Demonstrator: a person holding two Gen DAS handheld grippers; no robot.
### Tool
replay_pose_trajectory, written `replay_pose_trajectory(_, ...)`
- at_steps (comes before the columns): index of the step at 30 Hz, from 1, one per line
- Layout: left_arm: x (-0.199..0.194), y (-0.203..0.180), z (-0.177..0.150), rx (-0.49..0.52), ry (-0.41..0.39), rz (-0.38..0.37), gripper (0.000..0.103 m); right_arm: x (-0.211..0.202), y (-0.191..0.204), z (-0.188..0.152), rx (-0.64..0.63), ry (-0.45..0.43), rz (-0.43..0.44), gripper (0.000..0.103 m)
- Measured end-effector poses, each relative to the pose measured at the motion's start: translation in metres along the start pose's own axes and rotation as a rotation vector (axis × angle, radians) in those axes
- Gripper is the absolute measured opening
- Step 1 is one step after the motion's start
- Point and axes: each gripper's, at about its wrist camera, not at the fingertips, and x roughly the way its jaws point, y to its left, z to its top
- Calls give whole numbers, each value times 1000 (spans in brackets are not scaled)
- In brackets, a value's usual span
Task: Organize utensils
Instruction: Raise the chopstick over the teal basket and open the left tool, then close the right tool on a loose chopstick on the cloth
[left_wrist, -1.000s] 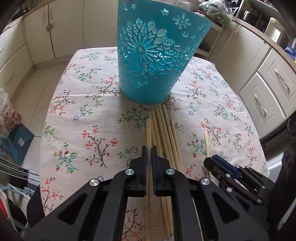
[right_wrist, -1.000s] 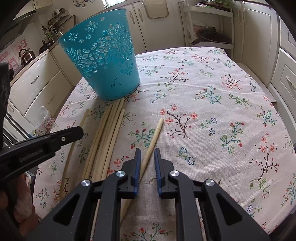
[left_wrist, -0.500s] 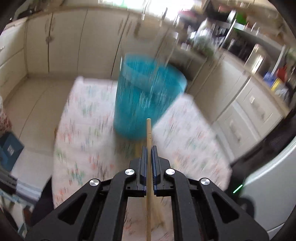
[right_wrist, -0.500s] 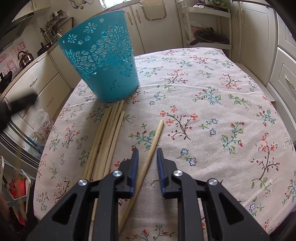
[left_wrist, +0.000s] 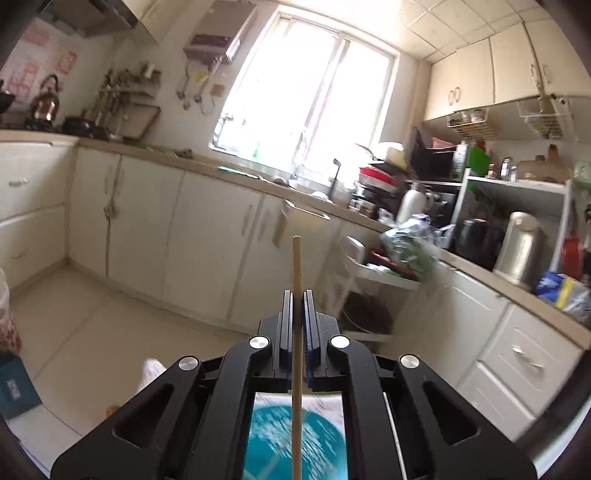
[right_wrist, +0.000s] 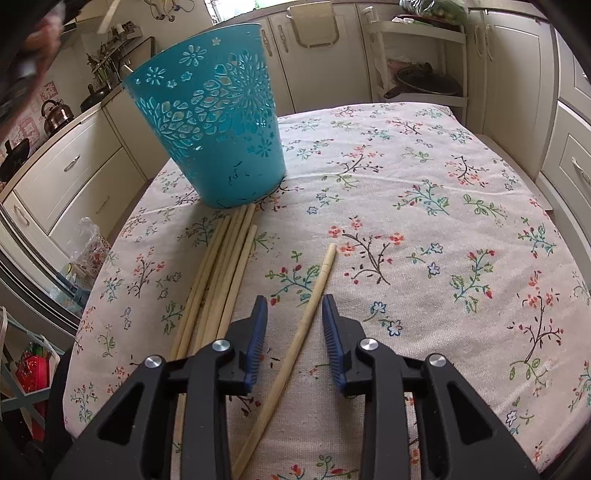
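Lifting chopstick (left_wrist: 296, 266) off table, above basket (left_wrist: 269, 439).

table (right_wrist: 424, 229), floral cloth | on it: teal basket (right_wrist: 214, 125); chopstick bundle (right_wrist: 221, 273); single chopstick (right_wrist: 306, 314)

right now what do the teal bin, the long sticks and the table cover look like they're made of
Teal bin: likely moulded plastic, smooth with a slight sheen and cut-out flower holes. Sticks: pale, matte, evenly round, probably bamboo or wood; the single stick looks the same. Table cover: woven cloth, coarse visible weave, printed flowers.
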Motion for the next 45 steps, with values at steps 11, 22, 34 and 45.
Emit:
replay_pose_trajectory(11, 42, 16, -68, 89, 136, 109, 5, 1, 0, 1, 4, -5, 6, 33)
replay_pose_trajectory(22, 3, 16, -98, 189, 260, 160, 12, -3, -3, 1, 33, 5, 16, 33)
replay_pose_trajectory(34, -60, 12, -94, 247, 260, 205, 54, -4, 4, 0, -27, 3, -68, 33)
replay_pose_trajectory(45, -114, 53, -101, 172, 311, 198, 70, -5, -8, 5, 13, 49, -56, 20)
